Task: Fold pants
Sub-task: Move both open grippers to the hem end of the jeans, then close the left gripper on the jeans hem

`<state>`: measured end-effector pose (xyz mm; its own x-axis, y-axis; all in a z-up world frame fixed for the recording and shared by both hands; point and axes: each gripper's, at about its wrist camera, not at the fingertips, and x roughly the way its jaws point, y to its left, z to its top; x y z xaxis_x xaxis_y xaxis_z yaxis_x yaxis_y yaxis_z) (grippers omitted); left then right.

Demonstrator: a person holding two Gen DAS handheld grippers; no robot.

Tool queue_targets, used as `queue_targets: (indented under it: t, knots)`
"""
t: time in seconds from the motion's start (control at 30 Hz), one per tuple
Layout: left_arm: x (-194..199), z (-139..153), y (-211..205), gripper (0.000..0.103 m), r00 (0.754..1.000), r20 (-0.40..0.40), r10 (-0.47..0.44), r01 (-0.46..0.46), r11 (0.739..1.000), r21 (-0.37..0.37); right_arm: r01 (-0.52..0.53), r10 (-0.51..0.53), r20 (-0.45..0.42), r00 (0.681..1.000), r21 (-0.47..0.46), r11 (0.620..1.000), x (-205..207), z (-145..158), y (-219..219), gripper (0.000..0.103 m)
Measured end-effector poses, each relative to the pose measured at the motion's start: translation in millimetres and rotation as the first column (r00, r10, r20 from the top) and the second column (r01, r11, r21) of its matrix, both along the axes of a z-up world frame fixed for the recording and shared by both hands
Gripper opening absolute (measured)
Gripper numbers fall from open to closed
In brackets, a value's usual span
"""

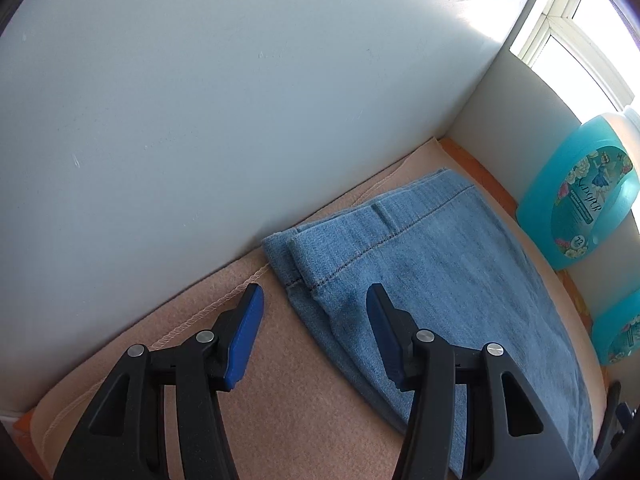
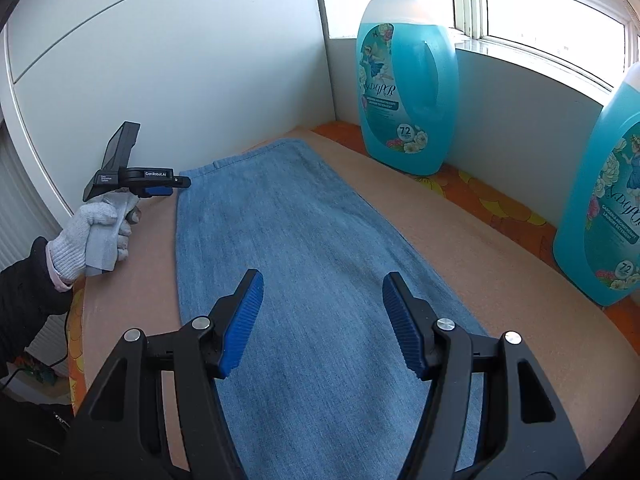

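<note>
1. Denim, pale blue and softly faded, made up the pants (image 2: pixel 304 264), which lay flat as one long narrow strip down the middle of the table (image 2: pixel 460 240), reaching from near the viewer toward the far white wall (image 2: pixel 180 60).
2. At the left, a hand in a grey knitted glove (image 2: pixel 96 228) held the left tool (image 2: pixel 168 184) just beside the far left corner of the pants. Its blue pads stood apart with nothing between them.
3. From that tool's own view, the corner showed a stitched hem (image 1: pixel 344 240) and stacked layers, thick and stiff at the seam.
4. The next step was probably a grasp of the far end, to fold it toward the viewer. To do it well, the left tool should catch every layer at the hem corner, not only the top one.
5. In the centre, the right tool (image 2: pixel 322 312) hovered over the near stretch of cloth, its ribbed blue pads (image 2: pixel 244 320) apart and empty.
6. Both tools would do best gripping at matching spots on opposite edges, so the fold stays square.
7. The table wore a peach, felt-like cover with a stitched edge over an orange flowered cloth (image 2: pixel 492 200).
8. At the right stood two large teal detergent jugs (image 2: pixel 404 80), smooth plastic with moulded handles, well clear of the denim, below a bright window (image 2: pixel 552 8).
</note>
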<state>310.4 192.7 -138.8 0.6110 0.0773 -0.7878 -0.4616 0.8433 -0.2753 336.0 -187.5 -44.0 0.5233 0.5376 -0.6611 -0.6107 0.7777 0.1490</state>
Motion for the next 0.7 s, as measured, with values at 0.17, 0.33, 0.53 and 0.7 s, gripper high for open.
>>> queue_targets:
  t: [0.17,0.33,0.53,0.7]
  knots:
    - [7.8,-0.8,-3.9,0.053,1.0,0.018,0.026,-0.027,0.999,0.039,-0.001,0.001,0.004,1.0,0.004,1.0,-0.8,3.0,-3.0,0.064]
    - [12.7,-0.1,-11.9,0.03,0.998,0.051,0.03,-0.034,0.996,0.088,-0.001,0.001,0.01,1.0,-0.002,1.0,1.4,7.0,-1.3,0.064]
    - [8.6,12.2,-20.0,0.014,0.988,0.149,-0.029,0.013,0.994,0.106,0.0,0.0,-0.016,1.0,0.017,1.0,17.0,15.7,11.0,0.064]
    - [-5.0,27.5,-43.9,0.013,0.967,0.205,-0.154,0.117,0.976,0.181,-0.016,0.023,-0.097,0.995,0.082,0.996,55.7,32.9,40.9,0.064]
